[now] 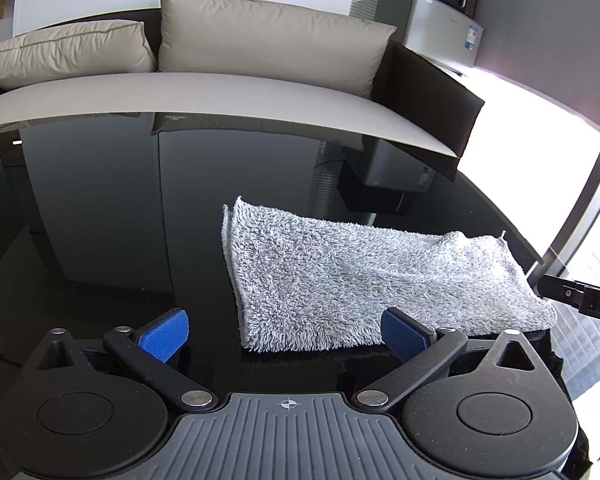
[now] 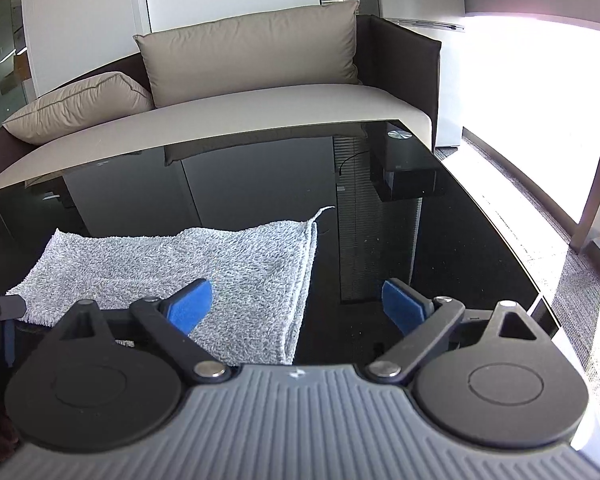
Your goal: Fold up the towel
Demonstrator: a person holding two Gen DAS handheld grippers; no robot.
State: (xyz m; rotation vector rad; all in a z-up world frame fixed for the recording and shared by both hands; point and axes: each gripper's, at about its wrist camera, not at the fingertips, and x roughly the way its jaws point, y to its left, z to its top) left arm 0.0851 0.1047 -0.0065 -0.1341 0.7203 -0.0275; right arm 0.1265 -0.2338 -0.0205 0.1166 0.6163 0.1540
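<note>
A fluffy grey towel (image 1: 360,276) lies folded in two layers on the glossy black table (image 1: 100,220). My left gripper (image 1: 284,334) is open and empty, just before the towel's near left corner; its right pad sits at the towel's near edge. In the right wrist view the towel (image 2: 188,264) lies to the left. My right gripper (image 2: 300,306) is open and empty, over the towel's right edge, with its left pad above the cloth and its right pad over bare table (image 2: 440,240). The right gripper's arm (image 1: 580,298) shows at the towel's right end.
A beige sofa (image 1: 220,88) with two cushions stands just behind the table's far edge. A small fridge (image 1: 440,20) with a microwave on top stands at the back right. The table's right edge (image 2: 540,292) drops to a carpeted floor by a bright window.
</note>
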